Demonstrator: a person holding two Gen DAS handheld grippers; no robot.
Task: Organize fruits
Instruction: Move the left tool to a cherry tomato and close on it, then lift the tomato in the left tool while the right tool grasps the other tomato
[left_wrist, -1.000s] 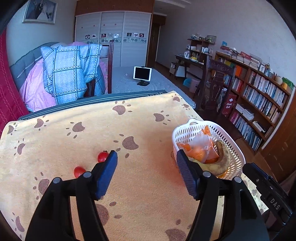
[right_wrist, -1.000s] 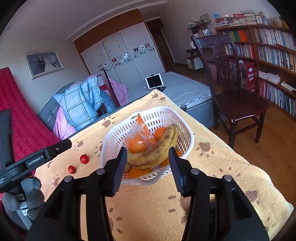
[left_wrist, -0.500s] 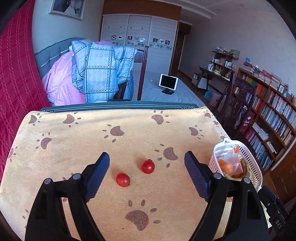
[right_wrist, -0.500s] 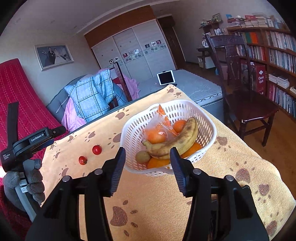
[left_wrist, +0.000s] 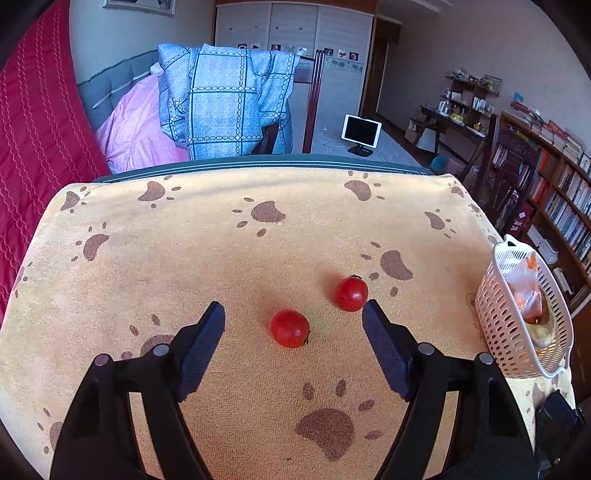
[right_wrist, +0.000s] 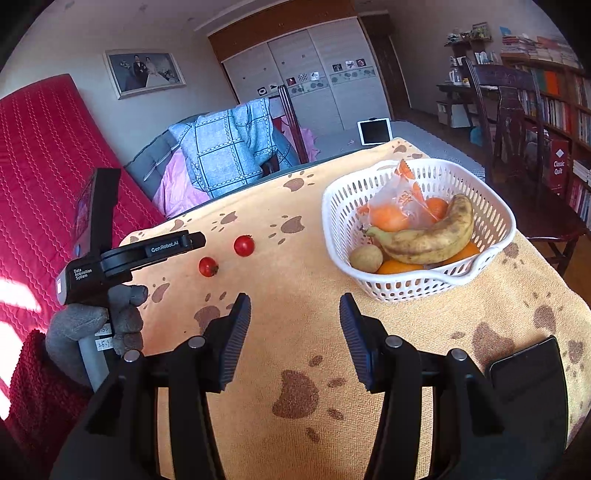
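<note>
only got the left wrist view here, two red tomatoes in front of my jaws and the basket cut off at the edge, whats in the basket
Observer: The white perforated plastic basket holds a spotted yellow banana lying across the top.
Operator: anything else in there
Observer: Oranges, some in a clear plastic bag, and a small brown round fruit by the near rim.
Operator: where is the right gripper
Observer: The right gripper is open and empty, over the paw-print cloth, short of the basket.
Operator: anything near it
Observer: A black phone lies flat on the cloth to its right.
</note>
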